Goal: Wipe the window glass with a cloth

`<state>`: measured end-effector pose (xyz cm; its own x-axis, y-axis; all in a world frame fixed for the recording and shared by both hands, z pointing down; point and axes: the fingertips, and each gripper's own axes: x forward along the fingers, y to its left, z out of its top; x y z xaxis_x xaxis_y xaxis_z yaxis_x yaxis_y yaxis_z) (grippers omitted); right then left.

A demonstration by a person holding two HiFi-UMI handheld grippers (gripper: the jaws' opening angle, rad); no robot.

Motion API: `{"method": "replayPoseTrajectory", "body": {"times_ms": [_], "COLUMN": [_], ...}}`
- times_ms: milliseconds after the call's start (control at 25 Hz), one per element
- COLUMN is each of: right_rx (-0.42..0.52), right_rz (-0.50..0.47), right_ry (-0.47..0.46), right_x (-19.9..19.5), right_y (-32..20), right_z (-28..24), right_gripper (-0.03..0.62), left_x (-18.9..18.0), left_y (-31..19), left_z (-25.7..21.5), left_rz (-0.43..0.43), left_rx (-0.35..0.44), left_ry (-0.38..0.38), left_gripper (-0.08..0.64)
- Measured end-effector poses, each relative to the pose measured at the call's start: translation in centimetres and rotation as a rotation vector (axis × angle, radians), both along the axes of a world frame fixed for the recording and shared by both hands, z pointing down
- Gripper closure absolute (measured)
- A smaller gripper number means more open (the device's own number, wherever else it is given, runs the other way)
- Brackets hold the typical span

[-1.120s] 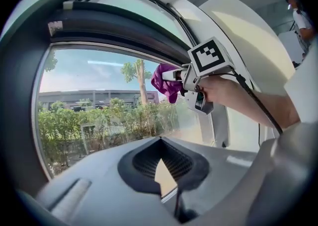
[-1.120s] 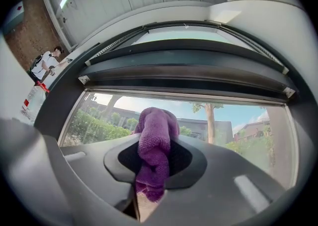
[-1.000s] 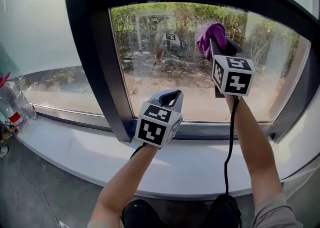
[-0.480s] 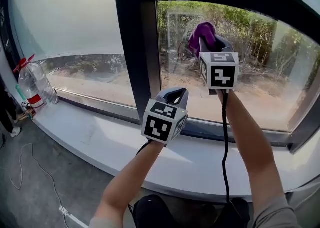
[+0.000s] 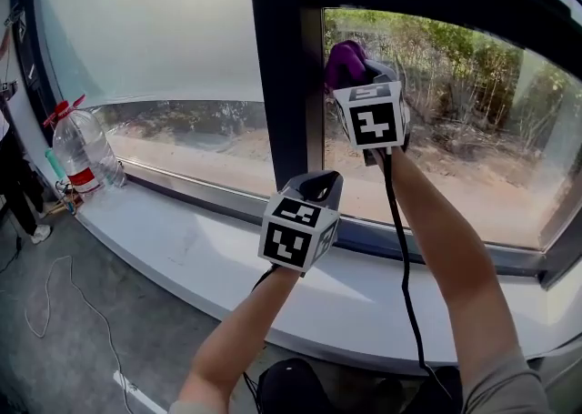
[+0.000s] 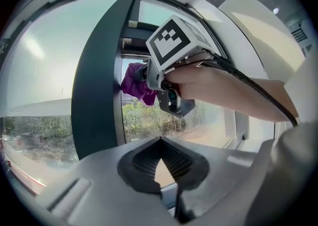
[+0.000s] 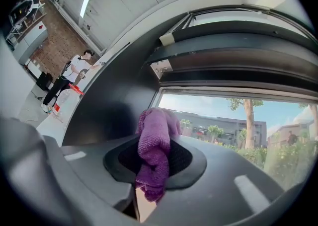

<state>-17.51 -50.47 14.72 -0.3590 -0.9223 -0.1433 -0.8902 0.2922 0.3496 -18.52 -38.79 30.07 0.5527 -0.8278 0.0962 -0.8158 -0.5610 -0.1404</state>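
— Between the jaws of the right gripper [image 7: 155, 153], what's held?

— A purple microfibre cloth [image 7: 158, 125]. The jaws are clamped on its middle, so a bunched wad sticks out past the tips and a short tail hangs down behind them.

— And the left gripper [image 6: 159, 143]?

— Its jaws are together with nothing in them. It hangs lower than the right one, just in front of the dark window post [image 5: 282, 85].

— Where's the cloth relative to that post?

— Just to its right and high up, at the edge of the clear window glass [image 5: 455, 130]. I can't tell whether it's pressing on the pane or only close to it.

— How do you reckon it'll handle?

— It looks light, soft and limp, and it should fold over under any push. The fabric won't slip easily in the jaws, but it could drag on dry glass and tug loose. The middle grip seems right to me, because the wad cushions the hard jaw tips from the pane. Glass is unforgiving, so I'd use moderate pressure.

— Anything else nearby?

— A plastic water bottle [image 5: 80, 153] stands on the white sill [image 5: 182, 257], well to the left of the post.
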Motion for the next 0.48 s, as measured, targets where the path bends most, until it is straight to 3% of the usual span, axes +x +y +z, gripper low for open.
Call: {"method": "replayPoseTrajectory", "body": {"times_ms": [480], "right_rx": [-0.013], "right_rz": [-0.020], "right_ry": [0.014], "right_x": [-2.6], "right_y": [-0.7], "right_z": [-3.0], "right_gripper": [0.483], "left_x": [-1.0], "left_y": [0.4], "left_z": [-1.2], "left_rz": [0.017], "left_rx": [0.012], "left_ry": [0.020], "left_gripper": [0.559]}}
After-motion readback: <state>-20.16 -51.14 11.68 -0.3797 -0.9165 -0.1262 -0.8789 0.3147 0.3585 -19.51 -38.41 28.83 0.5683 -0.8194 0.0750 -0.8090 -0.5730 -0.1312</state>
